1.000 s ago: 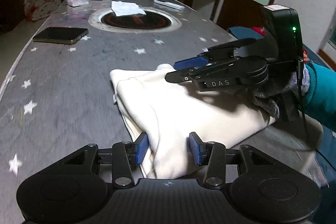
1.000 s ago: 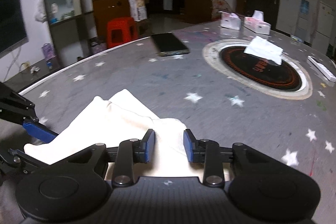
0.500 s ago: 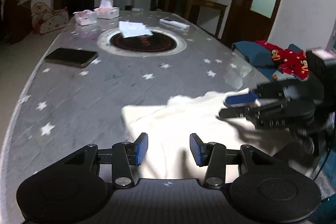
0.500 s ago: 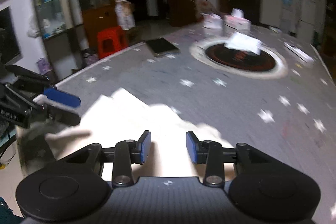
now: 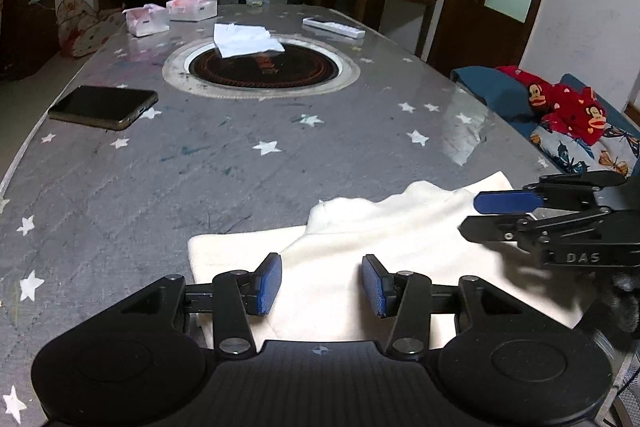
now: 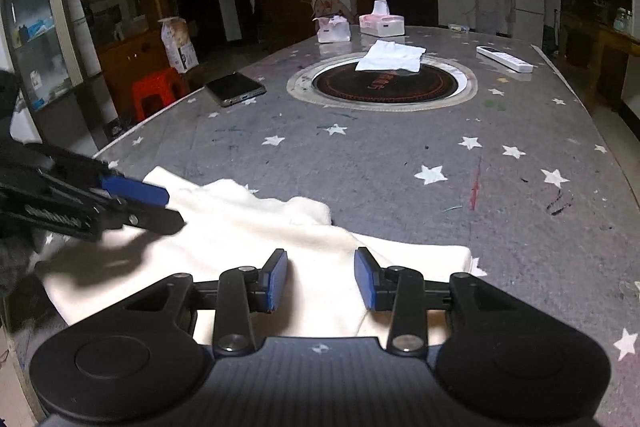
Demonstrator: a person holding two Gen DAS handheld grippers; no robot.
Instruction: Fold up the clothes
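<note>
Cream garment [image 5: 384,251]: folded into a thick bundle at the near end of the desk [image 5: 240,163], in the lower middle of both wrist views, several layers stacked.
Left gripper [image 5: 321,283]: jaws spread with nothing between the pads; the cloth lies below and just ahead of them, whether touching I cannot tell.
Right gripper [image 6: 321,279]: jaws likewise parted and empty, over the opposite side of the same bundle.
Which is nearer: both hang right over the bundle, facing each other across it; each shows in the other's view at the frame edge, the right gripper at right in the left view, the left gripper at left in the right view.
Long axis: runs left to right across the left view, roughly between the two grippers; a raised lumpy fold sits on the far side.
Edges: in the right view the garment's lower left corner reaches the desk rim; the far edge faces the bare starred surface.
Open room: wide clear desk ahead, up the frame. A phone [image 5: 102,107], a round inset [image 5: 260,69] with a white cloth [image 5: 244,41] on it, and tissue boxes [image 5: 192,7] lie well apart.
Likely next need: probably a pinch on an edge, or a flattening press.
</note>
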